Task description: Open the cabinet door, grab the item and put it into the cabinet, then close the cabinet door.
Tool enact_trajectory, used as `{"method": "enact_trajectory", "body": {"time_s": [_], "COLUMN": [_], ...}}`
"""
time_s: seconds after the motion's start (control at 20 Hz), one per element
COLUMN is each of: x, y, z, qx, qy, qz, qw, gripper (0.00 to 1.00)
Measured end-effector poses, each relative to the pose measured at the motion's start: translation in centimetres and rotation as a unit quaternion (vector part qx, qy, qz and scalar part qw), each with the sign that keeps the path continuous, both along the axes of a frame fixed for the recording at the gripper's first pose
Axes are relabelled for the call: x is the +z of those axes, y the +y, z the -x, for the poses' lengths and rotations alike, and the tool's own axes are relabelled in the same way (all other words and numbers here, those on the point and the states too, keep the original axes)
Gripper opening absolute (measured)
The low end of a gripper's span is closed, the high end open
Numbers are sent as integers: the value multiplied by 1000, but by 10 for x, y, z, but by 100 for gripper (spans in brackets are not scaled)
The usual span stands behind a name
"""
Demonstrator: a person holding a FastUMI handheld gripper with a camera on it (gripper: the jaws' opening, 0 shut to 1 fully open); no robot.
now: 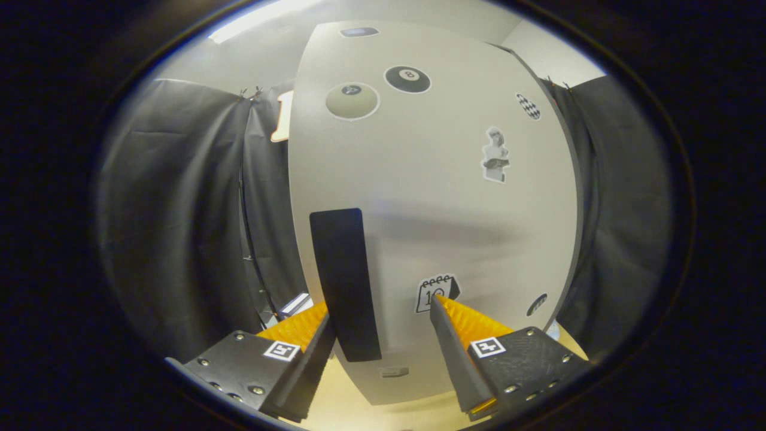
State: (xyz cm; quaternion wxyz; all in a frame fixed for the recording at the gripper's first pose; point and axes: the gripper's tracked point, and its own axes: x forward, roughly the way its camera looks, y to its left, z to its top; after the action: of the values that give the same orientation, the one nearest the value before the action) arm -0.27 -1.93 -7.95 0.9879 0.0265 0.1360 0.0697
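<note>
We find the cabinet door point(431, 197) shut and upright on the counter point(383, 413), its dark handle point(344, 284) just ahead of the hand-held gripper point(383, 314), fingers spread wide and empty (item unseen), so we advise centring on the handle before closing.

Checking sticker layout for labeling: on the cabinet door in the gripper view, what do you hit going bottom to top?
Open gripper → calendar sticker on the cabinet door → statue sticker → pale ball sticker → 8-ball sticker.
</note>
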Motion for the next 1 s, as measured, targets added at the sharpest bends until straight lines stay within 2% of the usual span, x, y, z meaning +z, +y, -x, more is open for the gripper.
{"method": "enact_trajectory", "body": {"time_s": [1.0], "x": [-7], "y": [20], "z": [-53], "qx": [21], "qy": [-19], "qz": [13], "qw": [1000], "gripper": [91]}}
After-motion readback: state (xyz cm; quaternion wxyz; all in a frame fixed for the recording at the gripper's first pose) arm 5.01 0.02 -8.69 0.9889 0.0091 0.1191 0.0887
